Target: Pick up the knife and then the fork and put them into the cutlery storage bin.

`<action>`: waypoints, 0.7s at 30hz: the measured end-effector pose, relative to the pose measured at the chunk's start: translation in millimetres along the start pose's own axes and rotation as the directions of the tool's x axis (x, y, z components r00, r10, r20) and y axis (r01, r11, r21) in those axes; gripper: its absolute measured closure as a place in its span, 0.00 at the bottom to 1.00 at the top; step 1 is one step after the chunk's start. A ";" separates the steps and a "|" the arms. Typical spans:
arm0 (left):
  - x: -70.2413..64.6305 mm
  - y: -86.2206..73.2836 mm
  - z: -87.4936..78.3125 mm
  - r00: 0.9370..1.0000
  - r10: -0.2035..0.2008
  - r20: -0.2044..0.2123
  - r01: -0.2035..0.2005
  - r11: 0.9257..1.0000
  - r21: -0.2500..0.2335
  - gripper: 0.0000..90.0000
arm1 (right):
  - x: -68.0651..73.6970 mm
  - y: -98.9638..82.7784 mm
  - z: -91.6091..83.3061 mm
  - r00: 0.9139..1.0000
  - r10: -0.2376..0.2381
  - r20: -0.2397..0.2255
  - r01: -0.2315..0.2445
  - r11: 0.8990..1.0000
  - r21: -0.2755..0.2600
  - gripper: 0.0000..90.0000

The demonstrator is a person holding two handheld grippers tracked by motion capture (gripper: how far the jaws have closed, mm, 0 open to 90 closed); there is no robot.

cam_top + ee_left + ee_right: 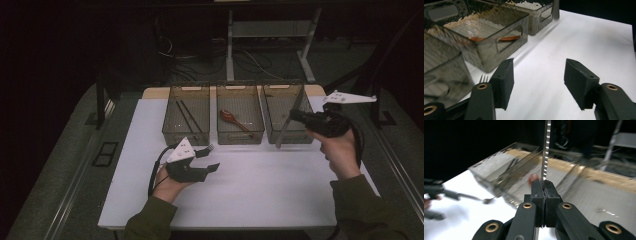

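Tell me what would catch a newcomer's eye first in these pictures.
Probably the knife clamped in the right gripper, slanting over the rightmost of three clear bins. Next, the left gripper, jaws apart by a fork near the left bin, and the reddish spoon in the middle bin.

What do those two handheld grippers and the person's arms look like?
Each gripper, left and right, is black with two blocky padded jaws, brass-coloured rivets, a pale three-cornered plate on top and a trailing black cable. The sleeves are olive green.
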State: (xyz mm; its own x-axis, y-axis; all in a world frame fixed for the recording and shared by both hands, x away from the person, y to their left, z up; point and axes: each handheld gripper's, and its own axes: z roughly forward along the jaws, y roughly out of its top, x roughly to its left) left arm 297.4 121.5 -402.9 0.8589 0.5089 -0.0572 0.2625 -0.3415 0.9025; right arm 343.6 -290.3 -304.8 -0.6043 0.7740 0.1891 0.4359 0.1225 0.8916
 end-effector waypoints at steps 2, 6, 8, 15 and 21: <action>1.8 -4.4 -5.4 1.000 -0.001 -0.003 0.001 1.000 0.005 0.43 | -8.4 9.1 -4.9 1.000 -0.009 0.028 0.009 1.000 -0.006 0.99; 5.2 -13.2 -17.2 1.000 -0.026 0.003 0.026 1.000 0.011 0.39 | -25.4 24.5 -8.8 0.995 -0.019 0.094 0.020 1.000 -0.008 0.99; 5.9 -17.5 -22.6 0.999 -0.037 0.005 0.037 0.999 0.011 0.37 | -34.4 30.7 -8.9 0.992 -0.020 0.124 0.019 1.000 0.005 0.99; 7.6 -29.6 -33.7 0.998 -0.064 0.006 0.064 0.998 0.017 0.31 | -69.3 37.3 5.0 0.976 -0.012 0.216 -0.006 0.997 0.083 0.99; 6.2 -28.9 -32.5 0.998 -0.065 0.013 0.064 0.998 0.017 0.30 | -90.5 29.8 23.6 0.964 -0.022 0.266 -0.028 0.982 0.185 0.99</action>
State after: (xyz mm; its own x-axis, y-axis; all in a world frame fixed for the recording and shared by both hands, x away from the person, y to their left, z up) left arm 280.9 160.1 -415.5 0.8456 0.5199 -0.1208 0.3245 -0.3210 0.8897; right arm 427.0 -342.0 -305.1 -0.4150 0.9083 0.0531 0.5688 0.2135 0.7943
